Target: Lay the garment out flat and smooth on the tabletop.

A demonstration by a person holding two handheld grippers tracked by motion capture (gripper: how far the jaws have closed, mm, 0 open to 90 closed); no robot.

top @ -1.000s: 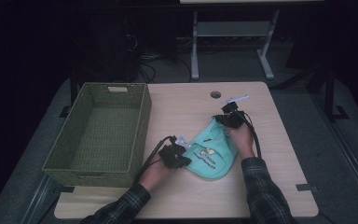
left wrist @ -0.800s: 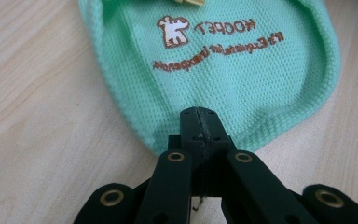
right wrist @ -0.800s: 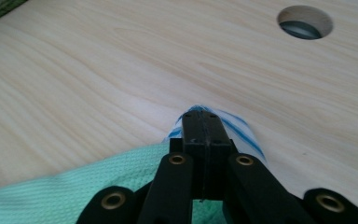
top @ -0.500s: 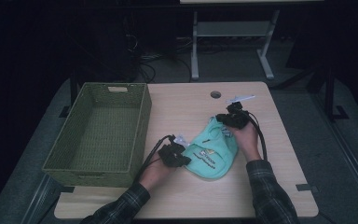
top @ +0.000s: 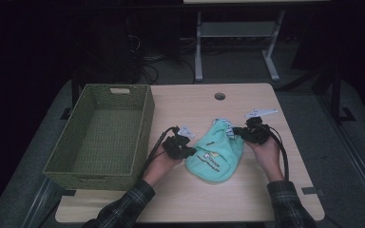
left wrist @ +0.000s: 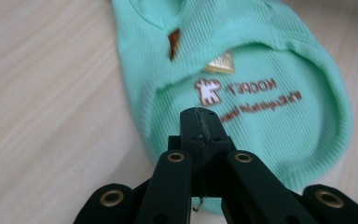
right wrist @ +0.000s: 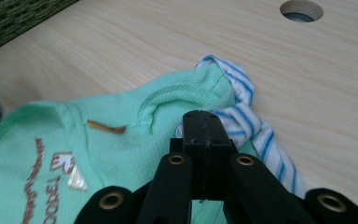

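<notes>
Both claws are being kept closed, the left claw (left wrist: 200, 116) over the near edge of the mint-green garment (top: 215, 153), the right claw (right wrist: 205, 119) at its striped far end; whether cloth is being pinched cannot be told. If it is not, the garment is likely being left behind or dropped short of the woven basket (top: 105, 134). The garment is lying bunched on the surface (top: 247, 199) just right of the basket, ribbed, with brown lettering and a blue-striped lining.
</notes>
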